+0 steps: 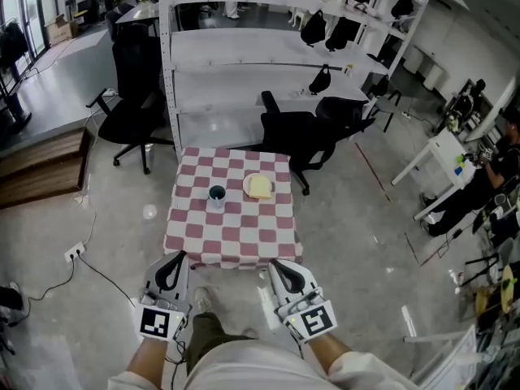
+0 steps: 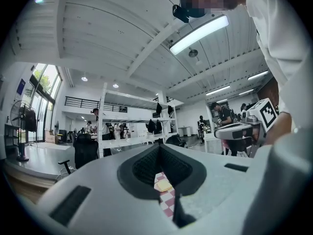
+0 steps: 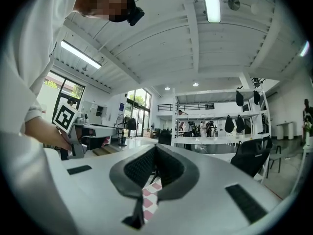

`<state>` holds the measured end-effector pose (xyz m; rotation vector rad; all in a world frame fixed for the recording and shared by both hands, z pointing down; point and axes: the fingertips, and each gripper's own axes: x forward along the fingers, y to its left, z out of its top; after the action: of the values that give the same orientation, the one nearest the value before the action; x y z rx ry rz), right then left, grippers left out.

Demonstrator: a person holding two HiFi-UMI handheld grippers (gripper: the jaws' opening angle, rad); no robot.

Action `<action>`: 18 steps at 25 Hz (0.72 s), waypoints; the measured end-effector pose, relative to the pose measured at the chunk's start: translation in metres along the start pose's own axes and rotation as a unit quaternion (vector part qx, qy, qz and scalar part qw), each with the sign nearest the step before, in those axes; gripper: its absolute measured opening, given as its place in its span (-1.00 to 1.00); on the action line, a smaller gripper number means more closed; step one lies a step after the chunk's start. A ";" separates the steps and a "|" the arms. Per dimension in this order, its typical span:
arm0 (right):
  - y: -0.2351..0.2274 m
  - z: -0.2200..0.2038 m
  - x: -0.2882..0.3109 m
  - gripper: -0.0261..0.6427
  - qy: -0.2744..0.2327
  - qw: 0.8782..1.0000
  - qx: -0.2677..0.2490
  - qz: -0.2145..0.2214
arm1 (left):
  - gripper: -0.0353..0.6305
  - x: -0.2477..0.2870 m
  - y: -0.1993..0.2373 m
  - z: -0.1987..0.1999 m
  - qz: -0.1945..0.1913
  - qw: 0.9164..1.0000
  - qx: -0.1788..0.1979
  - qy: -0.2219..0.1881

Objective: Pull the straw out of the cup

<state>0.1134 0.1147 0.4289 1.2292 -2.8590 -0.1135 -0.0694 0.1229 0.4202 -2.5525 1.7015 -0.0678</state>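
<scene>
A small table with a red-and-white checked cloth (image 1: 236,234) stands in front of me. On it sits a clear cup (image 1: 217,196) with a dark top; the straw is too small to make out. My left gripper (image 1: 175,260) and right gripper (image 1: 276,266) hover side by side just short of the table's near edge, both shut and holding nothing. In the left gripper view the shut left gripper (image 2: 159,148) frames a strip of the cloth (image 2: 166,199). The right gripper (image 3: 155,151) in its own view shows the same checks (image 3: 149,199) beyond the tips.
A white plate with a yellow item (image 1: 258,186) lies right of the cup. Black office chairs (image 1: 305,136) and a white shelving rack (image 1: 244,47) stand behind the table. A power strip with cable (image 1: 75,253) lies on the floor at left. People sit at desks on the right.
</scene>
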 end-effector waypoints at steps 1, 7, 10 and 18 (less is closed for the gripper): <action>-0.002 -0.001 0.005 -0.91 0.002 1.000 0.000 -0.004 | -0.88 0.005 0.004 -0.001 -0.004 1.000 -0.001 0.000; -0.016 -0.003 0.052 -0.91 0.002 1.000 0.000 -0.024 | -0.88 0.041 0.038 -0.008 -0.029 1.000 -0.001 -0.001; -0.022 -0.002 0.078 -0.91 0.001 0.999 -0.002 -0.035 | -0.88 0.058 0.057 -0.016 -0.043 0.999 0.001 0.001; -0.036 0.004 0.129 -0.91 0.003 0.998 -0.008 -0.068 | -0.88 0.097 0.090 -0.034 -0.082 0.996 -0.013 0.024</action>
<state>0.0502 -0.0033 0.4222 1.4164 -2.7610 -0.1357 -0.1179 -0.0021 0.4455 -2.7256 1.5142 -0.1183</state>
